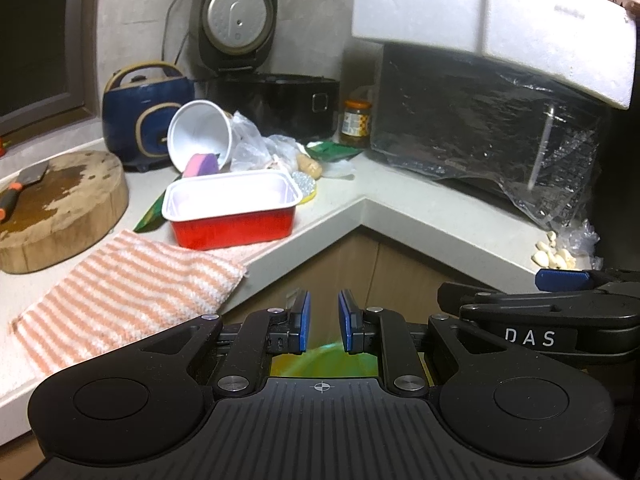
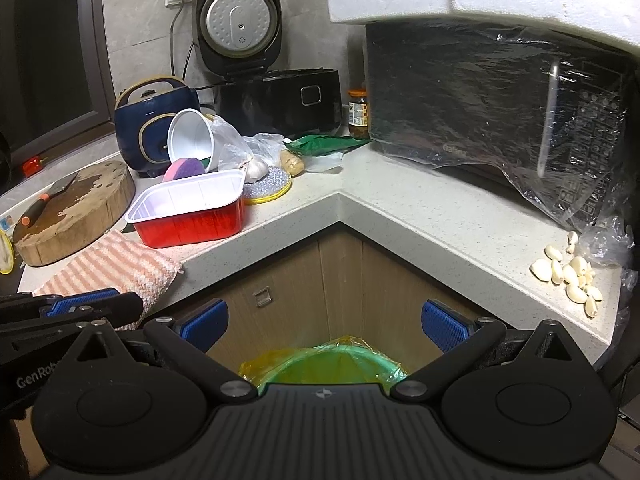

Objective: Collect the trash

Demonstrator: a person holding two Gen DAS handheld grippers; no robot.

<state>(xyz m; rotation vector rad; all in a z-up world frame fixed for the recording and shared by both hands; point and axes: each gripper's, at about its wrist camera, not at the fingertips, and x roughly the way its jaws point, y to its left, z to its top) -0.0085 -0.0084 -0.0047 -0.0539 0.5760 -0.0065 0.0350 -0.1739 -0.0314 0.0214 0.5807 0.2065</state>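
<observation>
Trash untouched: we hover left claw (image 1: pixel 324 322) narrow, right claw (image 2: pixel 324 326) wide, both empty; next, reach red tray (image 2: pixel 192 216).

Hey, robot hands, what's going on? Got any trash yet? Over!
Left tool nearly closed, empty; right tool open, empty. Red tray and white cup on the counter, untouched. Bin below. Nothing in the way.

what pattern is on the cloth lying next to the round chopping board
The cloth has orange-pink and white stripes, clearest in the left wrist view.
</observation>
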